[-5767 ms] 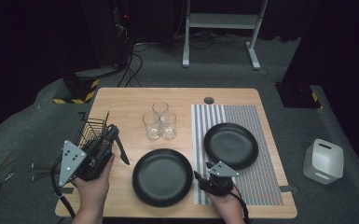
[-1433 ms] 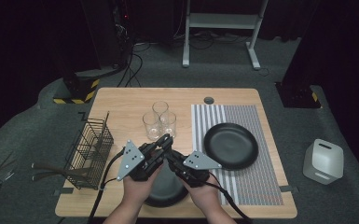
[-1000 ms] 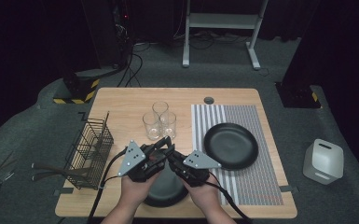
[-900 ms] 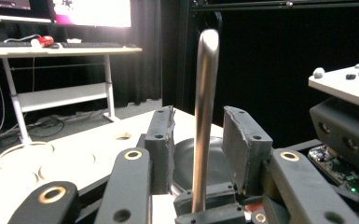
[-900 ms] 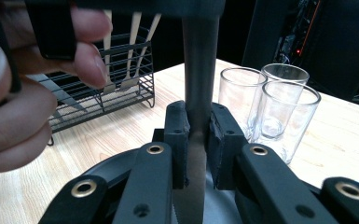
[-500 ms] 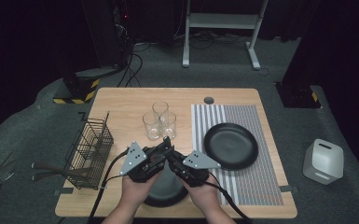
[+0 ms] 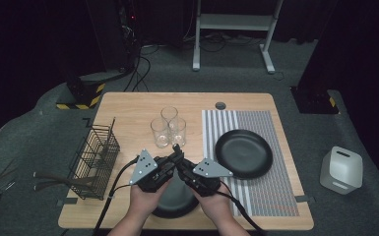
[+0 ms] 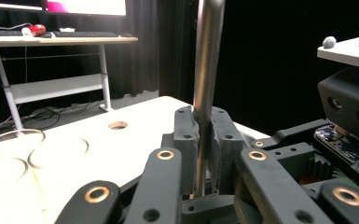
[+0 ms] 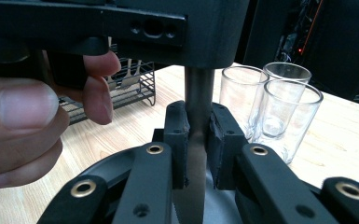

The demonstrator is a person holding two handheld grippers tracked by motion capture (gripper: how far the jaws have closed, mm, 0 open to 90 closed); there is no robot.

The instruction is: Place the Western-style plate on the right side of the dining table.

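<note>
Both grippers meet tip to tip over the near black plate (image 7: 177, 209). A metal table knife stands between them. In the left gripper view its round steel handle (image 8: 208, 56) rises from my left gripper (image 8: 204, 135), whose jaws have just been closing and now pinch it. In the right gripper view my right gripper (image 9: 198, 135) is shut on the knife (image 9: 198, 93) near its serrated blade, which points down over the plate (image 9: 112, 170). From above, the left gripper (image 7: 175, 153) and the right gripper (image 7: 182, 164) touch at the tips.
Three empty glasses (image 7: 169, 129) stand just beyond the grippers. A black wire cutlery basket (image 7: 94, 162) with utensils sits at the table's left edge. A second black plate (image 7: 243, 153) lies on a striped mat (image 7: 256, 196). A white container (image 7: 342, 169) is on the floor.
Since several seconds ago the left hand came over from the basket and the right hand from the plate's right side, meeting above the near plate. Over the last second both hands stay put.
</note>
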